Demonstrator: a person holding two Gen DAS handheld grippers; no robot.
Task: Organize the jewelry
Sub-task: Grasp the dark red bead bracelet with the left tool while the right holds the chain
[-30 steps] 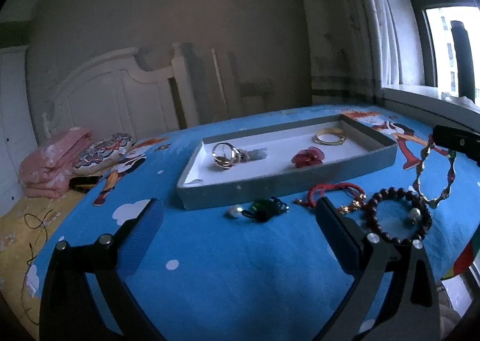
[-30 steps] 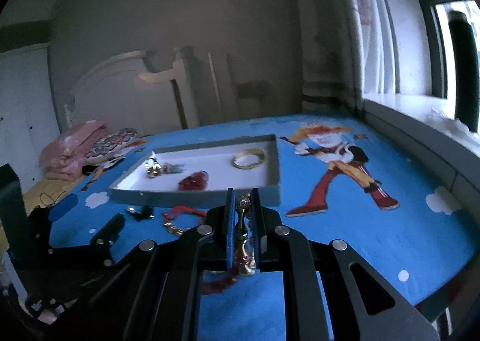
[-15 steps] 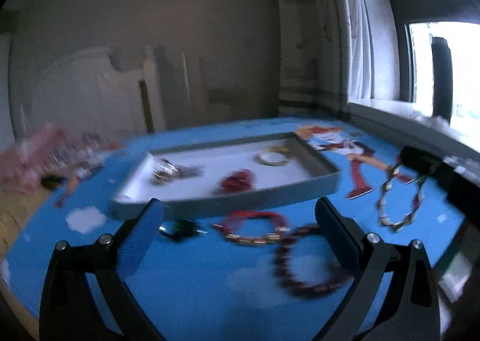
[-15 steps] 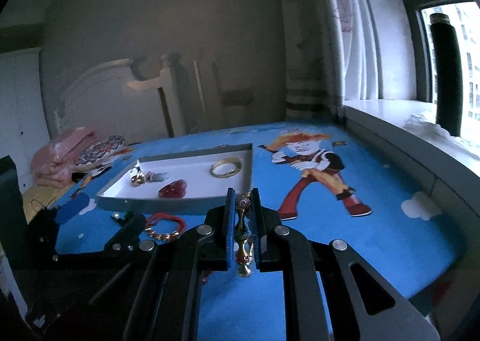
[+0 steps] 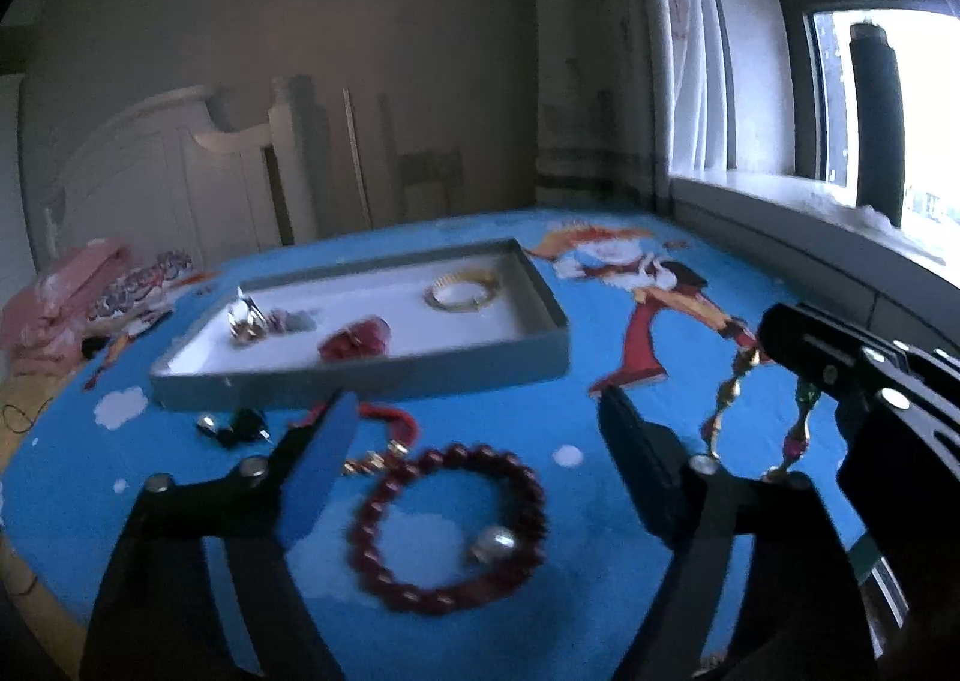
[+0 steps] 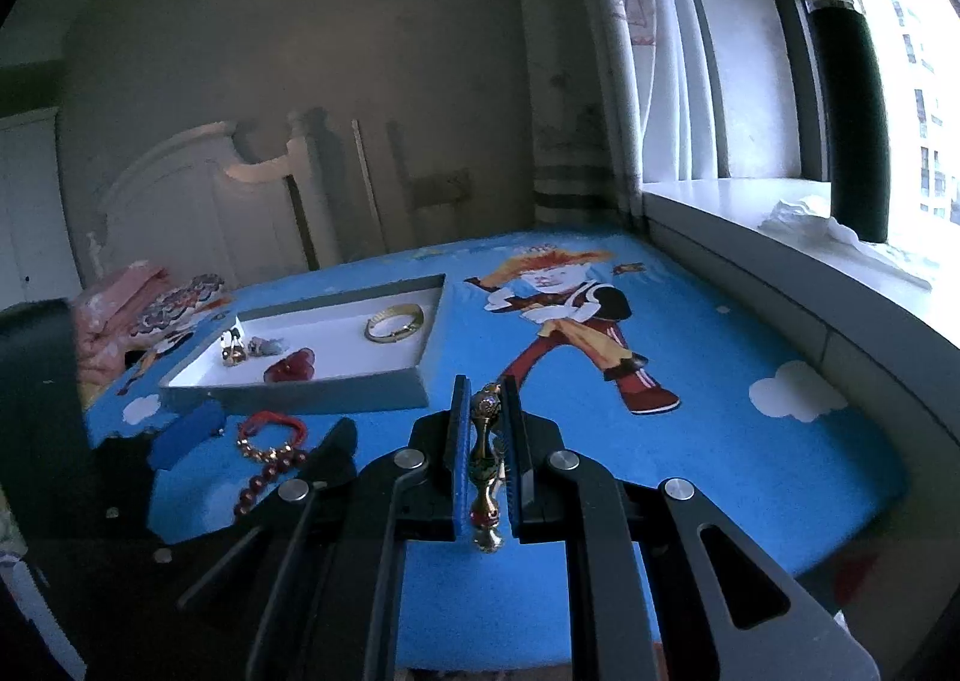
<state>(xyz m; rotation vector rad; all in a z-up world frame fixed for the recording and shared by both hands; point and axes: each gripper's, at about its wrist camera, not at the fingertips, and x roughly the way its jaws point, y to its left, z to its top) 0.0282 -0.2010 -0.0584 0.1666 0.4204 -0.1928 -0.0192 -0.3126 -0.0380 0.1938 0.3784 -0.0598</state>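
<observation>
Beside tray (image 5: 420,375) front edge, left gripper (image 5: 474,453) jaws closing, beaded bracelet (image 5: 447,525) between

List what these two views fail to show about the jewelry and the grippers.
- Left wrist view: the dark bead bracelet is smeared by motion blur, so whether the closing left gripper touches it is unclear.
- Left wrist view: the small dark piece before the tray is too blurred to identify.
- Right wrist view: the gold chain clamped in the right gripper hangs hidden below its fingers.
</observation>
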